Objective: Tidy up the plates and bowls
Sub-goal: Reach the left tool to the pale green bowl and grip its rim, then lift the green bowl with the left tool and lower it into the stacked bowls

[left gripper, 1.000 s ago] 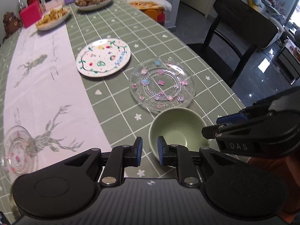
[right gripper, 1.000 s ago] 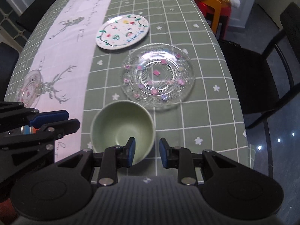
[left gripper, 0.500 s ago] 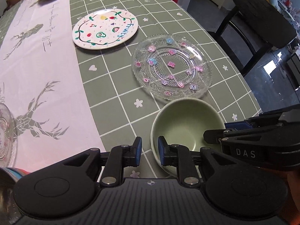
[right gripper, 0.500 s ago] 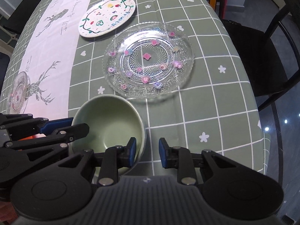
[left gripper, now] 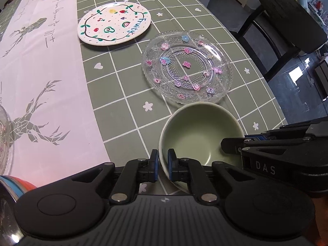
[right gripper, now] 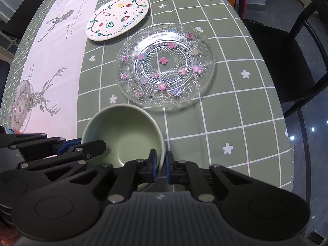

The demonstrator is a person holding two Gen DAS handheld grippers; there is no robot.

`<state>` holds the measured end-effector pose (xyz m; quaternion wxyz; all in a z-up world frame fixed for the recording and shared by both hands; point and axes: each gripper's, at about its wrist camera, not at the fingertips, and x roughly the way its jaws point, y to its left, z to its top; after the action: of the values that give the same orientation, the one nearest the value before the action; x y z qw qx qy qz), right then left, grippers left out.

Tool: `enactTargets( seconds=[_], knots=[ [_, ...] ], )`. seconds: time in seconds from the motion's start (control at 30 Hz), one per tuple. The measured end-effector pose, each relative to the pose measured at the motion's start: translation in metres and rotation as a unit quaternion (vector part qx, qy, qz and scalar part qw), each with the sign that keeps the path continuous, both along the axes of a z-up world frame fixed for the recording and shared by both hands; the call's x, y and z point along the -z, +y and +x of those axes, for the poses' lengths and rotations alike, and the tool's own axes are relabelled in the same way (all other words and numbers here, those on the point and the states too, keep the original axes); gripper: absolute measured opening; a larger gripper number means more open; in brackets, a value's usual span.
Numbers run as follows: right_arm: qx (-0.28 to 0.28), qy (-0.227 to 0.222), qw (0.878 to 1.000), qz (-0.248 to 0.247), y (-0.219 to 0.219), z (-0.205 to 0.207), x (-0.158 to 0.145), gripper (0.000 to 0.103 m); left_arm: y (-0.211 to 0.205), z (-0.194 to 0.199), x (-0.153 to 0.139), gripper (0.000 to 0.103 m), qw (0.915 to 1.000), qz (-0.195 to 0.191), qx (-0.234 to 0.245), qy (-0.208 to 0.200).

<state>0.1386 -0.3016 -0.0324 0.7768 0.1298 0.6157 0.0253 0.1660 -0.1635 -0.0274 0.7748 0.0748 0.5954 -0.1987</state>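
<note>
The pale green ceramic bowl (left gripper: pixel 199 135) sits near the table's edge, just beside the clear glass plate with pastel flowers (right gripper: pixel 165 65) — the left gripper (left gripper: pixel 163 165) pinches its left rim, the right gripper (right gripper: pixel 160 167) its right rim, both narrowed onto it.

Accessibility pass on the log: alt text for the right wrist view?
Both tools, right and left, clamp opposite rims of a pale green ceramic bowl on a green checked tablecloth; beyond lie a clear glass flower-dotted plate and a white fruit-patterned plate.
</note>
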Motion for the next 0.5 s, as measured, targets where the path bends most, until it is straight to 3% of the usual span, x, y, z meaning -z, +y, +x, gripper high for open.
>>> enactTargets(
  seconds=[0.27, 0.5],
  knots=[
    [-0.003, -0.009, 1.000, -0.001, 0.005, -0.006, -0.010, 0.005, 0.006, -0.005, -0.013, 0.009, 1.0000, -0.002, -0.007, 0.001],
    [-0.005, -0.039, 0.999, 0.003, 0.015, -0.012, -0.036, 0.005, 0.021, -0.011, -0.043, 0.008, 0.9995, -0.005, -0.021, -0.021]
  ],
)
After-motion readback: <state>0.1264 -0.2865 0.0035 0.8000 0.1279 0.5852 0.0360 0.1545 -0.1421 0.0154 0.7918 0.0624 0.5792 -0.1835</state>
